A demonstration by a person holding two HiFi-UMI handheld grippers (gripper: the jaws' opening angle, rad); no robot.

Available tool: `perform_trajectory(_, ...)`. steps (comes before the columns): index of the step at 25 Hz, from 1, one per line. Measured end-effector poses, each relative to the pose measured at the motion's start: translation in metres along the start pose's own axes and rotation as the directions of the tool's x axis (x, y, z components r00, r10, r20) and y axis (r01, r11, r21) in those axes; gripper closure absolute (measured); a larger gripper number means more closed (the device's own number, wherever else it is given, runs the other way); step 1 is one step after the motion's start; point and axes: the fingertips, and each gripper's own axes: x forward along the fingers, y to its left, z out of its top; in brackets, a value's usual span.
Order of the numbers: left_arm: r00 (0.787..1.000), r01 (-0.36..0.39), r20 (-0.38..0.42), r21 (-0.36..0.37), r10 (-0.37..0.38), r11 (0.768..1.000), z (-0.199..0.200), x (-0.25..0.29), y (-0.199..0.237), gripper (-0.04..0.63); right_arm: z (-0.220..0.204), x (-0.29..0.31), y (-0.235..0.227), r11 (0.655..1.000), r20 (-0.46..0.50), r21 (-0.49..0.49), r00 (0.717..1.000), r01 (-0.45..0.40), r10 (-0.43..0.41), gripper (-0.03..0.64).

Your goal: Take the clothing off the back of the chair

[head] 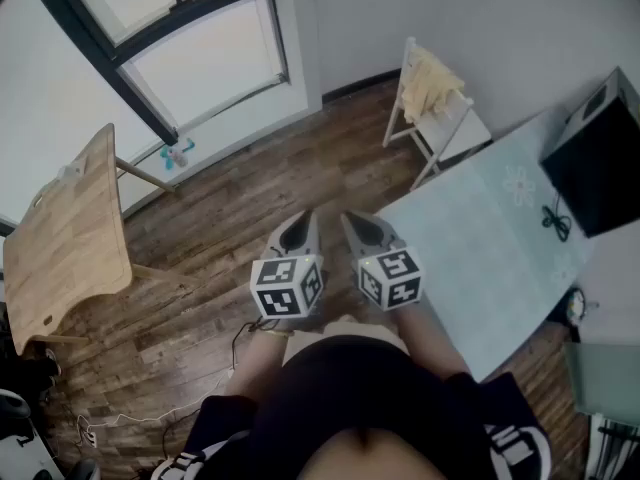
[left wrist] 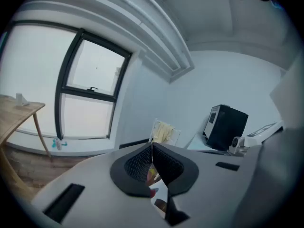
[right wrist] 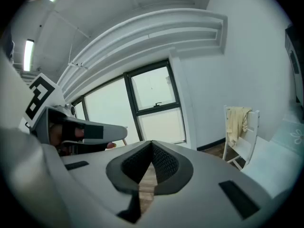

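Hanging over the chair (head: 460, 128) back: yellow cloth (head: 432, 80).
Pressed together and empty are the left hand-held gripper (head: 303, 223) and right hand-held gripper (head: 356, 224).

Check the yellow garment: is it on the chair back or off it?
On. The yellow garment hangs draped over the top of the white chair back, which stands by the wall beside the table.
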Motion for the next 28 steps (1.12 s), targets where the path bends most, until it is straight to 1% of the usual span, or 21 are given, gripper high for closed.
perform_trajectory(4,1.0,-0.002,-0.023,0.009,0.002,1.0,-0.009,-0.009,0.001,0.591,-0.004,-0.009,0.011,1.0,0.003,0.009,1.0,-0.003,0.003,0.606)
perform_trajectory(12,1.0,-0.009,0.0,0.015,0.009,1.0,-0.009,-0.017,-0.006,0.591,-0.004,-0.021,0.024,0.999,0.017,-0.001,0.999,-0.039,0.039,0.606)
perform_trajectory(15,1.0,-0.019,0.011,-0.002,0.019,1.0,-0.012,-0.018,-0.008,0.591,-0.002,-0.025,0.026,0.997,0.028,0.0,0.997,-0.072,0.072,0.604)
perform_trajectory(17,0.999,-0.026,0.02,-0.013,0.026,1.0,-0.014,-0.017,-0.009,0.59,-0.003,-0.027,0.025,0.997,0.024,-0.013,0.997,-0.08,0.08,0.604)
perform_trajectory(19,0.999,-0.034,0.025,-0.026,0.035,0.999,-0.016,-0.015,-0.01,0.591,-0.004,-0.029,0.022,0.996,0.02,-0.023,0.996,-0.082,0.083,0.604)
perform_trajectory(22,0.999,-0.044,0.018,-0.043,0.044,0.998,-0.02,-0.013,-0.01,0.591,-0.006,-0.03,0.017,0.997,0.018,-0.001,0.997,-0.081,0.081,0.604)
perform_trajectory(25,0.999,-0.04,0.008,-0.041,0.041,0.998,-0.021,-0.012,-0.009,0.59,-0.006,-0.03,0.016,0.997,0.02,0.02,0.997,-0.079,0.079,0.604)
perform_trajectory(28,0.999,-0.035,0.008,-0.044,0.035,0.998,-0.018,-0.01,-0.007,0.591,-0.005,-0.027,0.016,0.997,0.017,0.014,0.997,-0.075,0.075,0.604)
